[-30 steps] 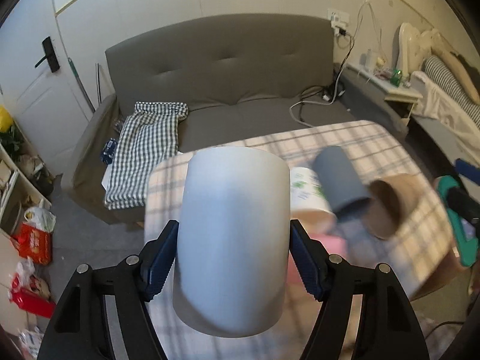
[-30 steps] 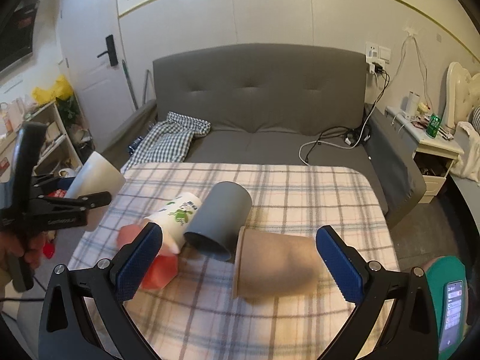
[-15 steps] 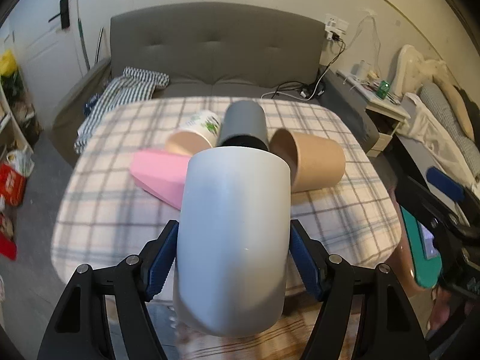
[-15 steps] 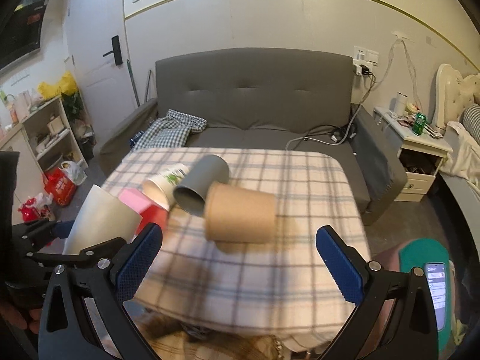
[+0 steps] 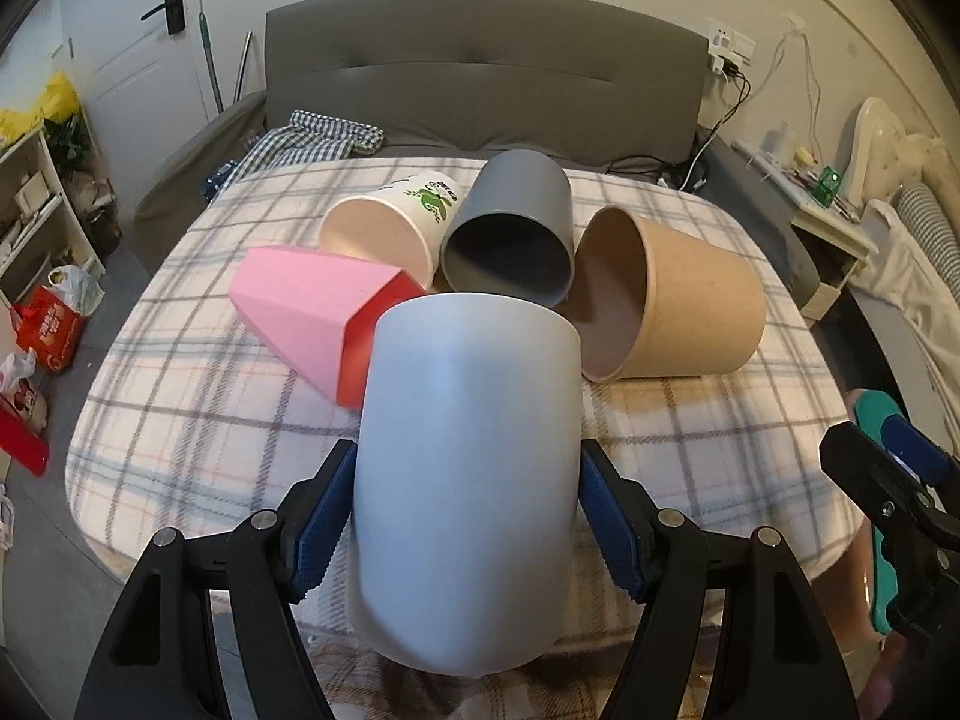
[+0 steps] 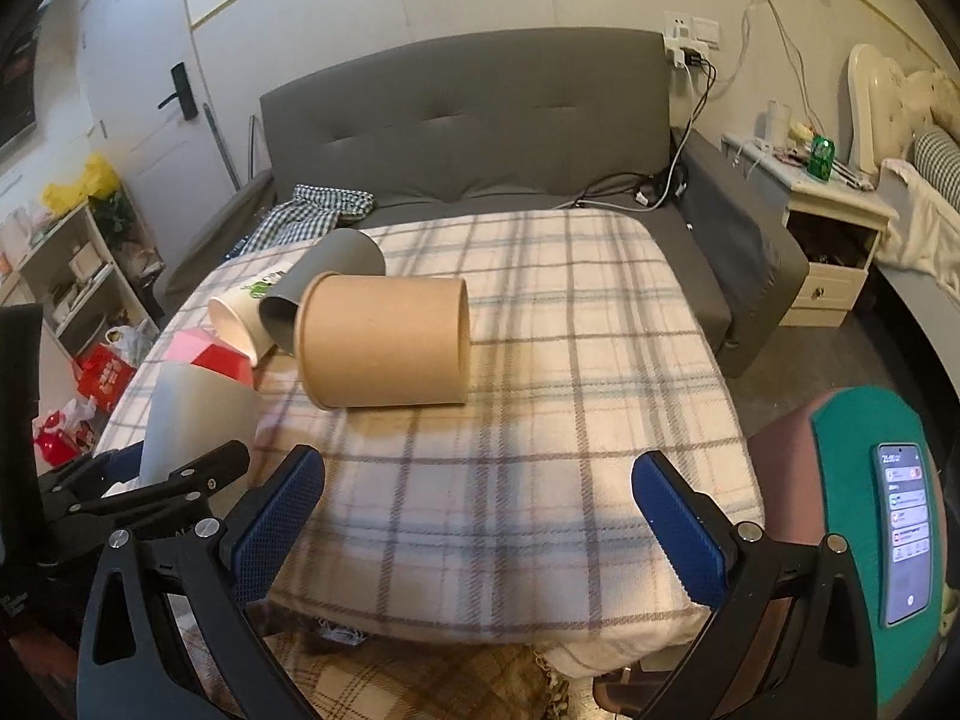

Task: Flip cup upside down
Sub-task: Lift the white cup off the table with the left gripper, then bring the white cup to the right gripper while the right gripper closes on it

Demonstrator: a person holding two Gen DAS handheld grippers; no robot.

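My left gripper (image 5: 465, 516) is shut on a white cup (image 5: 468, 450), held above the near edge of the plaid-covered table (image 5: 180, 396); the cup's closed end points away from me. It also shows in the right wrist view (image 6: 198, 414) at the left. On the table lie a pink-and-red cup (image 5: 318, 318), a white printed cup (image 5: 390, 222), a grey cup (image 5: 510, 234) and a brown cup (image 5: 666, 300), all on their sides. My right gripper (image 6: 480, 516) is open and empty, over the table's near edge.
A grey sofa (image 6: 480, 138) with a checked cloth (image 6: 318, 210) stands behind the table. A nightstand (image 6: 828, 240) is at the right, shelves (image 6: 72, 276) at the left. A phone on a green holder (image 6: 900, 528) is at the near right.
Both grippers have pulled back toward the table's near edge and the left has swung to face the cups. The white cup stays gripped; the right gripper stays open.
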